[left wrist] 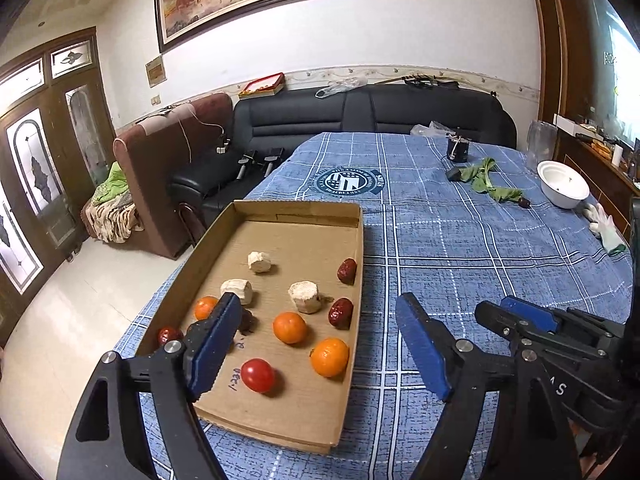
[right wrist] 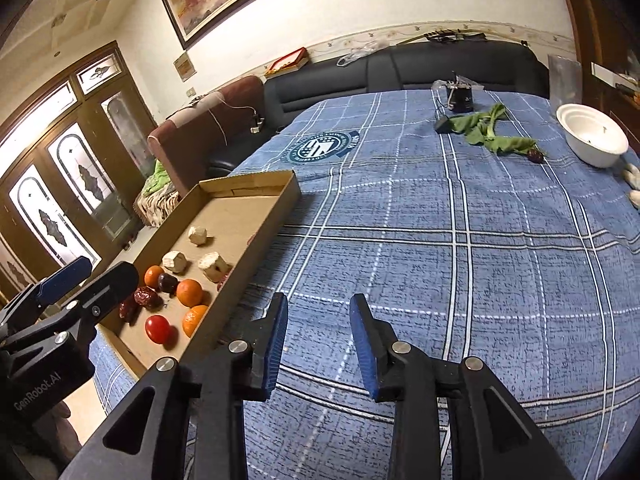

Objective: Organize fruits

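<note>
Left wrist view: the left gripper [left wrist: 316, 344] is held wide open and empty above a cardboard tray [left wrist: 300, 210] on a blue checked tablecloth [left wrist: 480, 264]. In the tray are seen three oranges [left wrist: 289, 327], a tomato [left wrist: 257, 375], red dates [left wrist: 341, 313] and pale chunks [left wrist: 305, 297]. A white bowl [left wrist: 562, 185] and greens [left wrist: 486, 178] are seen far beyond the tray.

Right wrist view: the right gripper [right wrist: 319, 344] is held partly open and empty over the cloth, just right of the tray [right wrist: 256, 216]. A stray date [right wrist: 535, 156] is seen far from the tray, beside the bowl [right wrist: 592, 140].
</note>
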`<state>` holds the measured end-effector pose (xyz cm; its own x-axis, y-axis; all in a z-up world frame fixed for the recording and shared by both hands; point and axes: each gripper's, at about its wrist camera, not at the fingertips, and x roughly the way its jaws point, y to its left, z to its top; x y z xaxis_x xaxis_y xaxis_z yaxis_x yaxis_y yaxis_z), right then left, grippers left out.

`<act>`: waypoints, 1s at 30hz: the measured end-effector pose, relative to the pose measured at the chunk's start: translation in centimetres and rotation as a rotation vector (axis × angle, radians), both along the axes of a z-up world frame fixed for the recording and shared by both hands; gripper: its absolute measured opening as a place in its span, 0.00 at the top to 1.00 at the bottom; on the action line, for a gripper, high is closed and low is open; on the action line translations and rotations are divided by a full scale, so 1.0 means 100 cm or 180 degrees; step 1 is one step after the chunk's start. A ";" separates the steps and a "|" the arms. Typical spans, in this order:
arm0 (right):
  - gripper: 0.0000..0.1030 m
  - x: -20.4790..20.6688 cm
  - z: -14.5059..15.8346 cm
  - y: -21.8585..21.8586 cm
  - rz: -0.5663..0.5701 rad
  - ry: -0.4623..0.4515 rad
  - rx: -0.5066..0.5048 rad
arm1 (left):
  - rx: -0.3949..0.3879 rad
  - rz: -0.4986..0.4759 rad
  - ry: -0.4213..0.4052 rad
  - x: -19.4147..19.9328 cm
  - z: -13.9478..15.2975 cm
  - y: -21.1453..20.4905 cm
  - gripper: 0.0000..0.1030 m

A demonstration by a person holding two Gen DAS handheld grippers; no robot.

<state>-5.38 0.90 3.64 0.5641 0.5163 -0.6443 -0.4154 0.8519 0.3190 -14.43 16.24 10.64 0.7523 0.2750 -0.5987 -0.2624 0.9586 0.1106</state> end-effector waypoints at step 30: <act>0.58 -0.008 0.016 -0.034 -0.0156 -0.0221 -0.0280 | -0.0496 0.0519 -0.0067 -0.010 -0.017 0.047 0.12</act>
